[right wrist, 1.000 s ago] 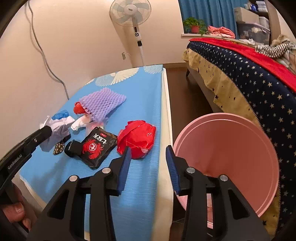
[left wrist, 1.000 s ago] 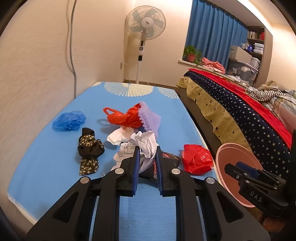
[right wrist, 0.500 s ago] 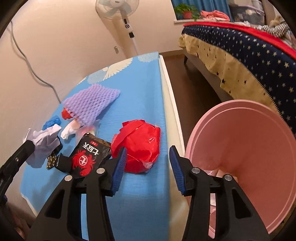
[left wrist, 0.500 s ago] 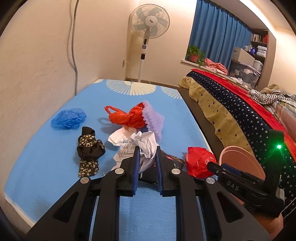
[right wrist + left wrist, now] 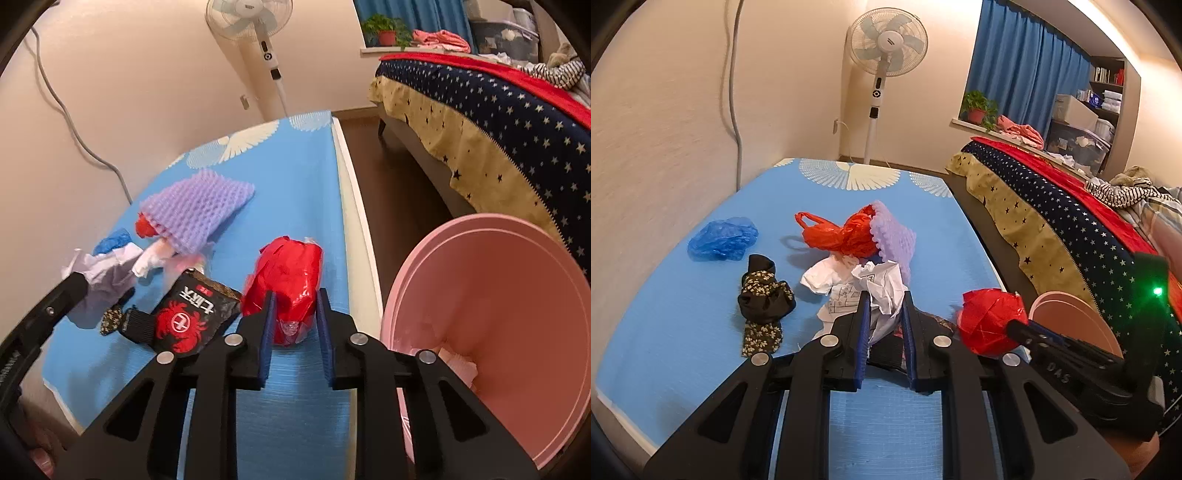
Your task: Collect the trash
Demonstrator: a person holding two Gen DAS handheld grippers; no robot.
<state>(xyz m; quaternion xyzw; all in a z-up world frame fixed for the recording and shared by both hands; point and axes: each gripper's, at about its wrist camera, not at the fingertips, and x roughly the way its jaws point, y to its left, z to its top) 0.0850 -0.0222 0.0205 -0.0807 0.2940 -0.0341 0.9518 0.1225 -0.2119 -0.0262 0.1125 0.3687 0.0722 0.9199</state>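
— Since a moment ago the right hand-held gripper (image 5: 294,312) has slid in over the blue surface (image 5: 295,206) and its jaws have just been closing; they now pinch the red plastic bundle (image 5: 286,273).

— And that bundle sits where?

— Near the right edge of the surface, just beside the black snack packet (image 5: 188,317), with the pink bin (image 5: 517,295) on the floor to its right.

— What about the other one?

— The left hand-held gripper (image 5: 885,312) hasn't shifted; it stays clenched on the crumpled white paper (image 5: 882,284), held above the surface. Behind lie an orange bag (image 5: 838,234), a purple foam net (image 5: 894,236), a blue bag (image 5: 722,238) and a dark floral cloth (image 5: 762,299).
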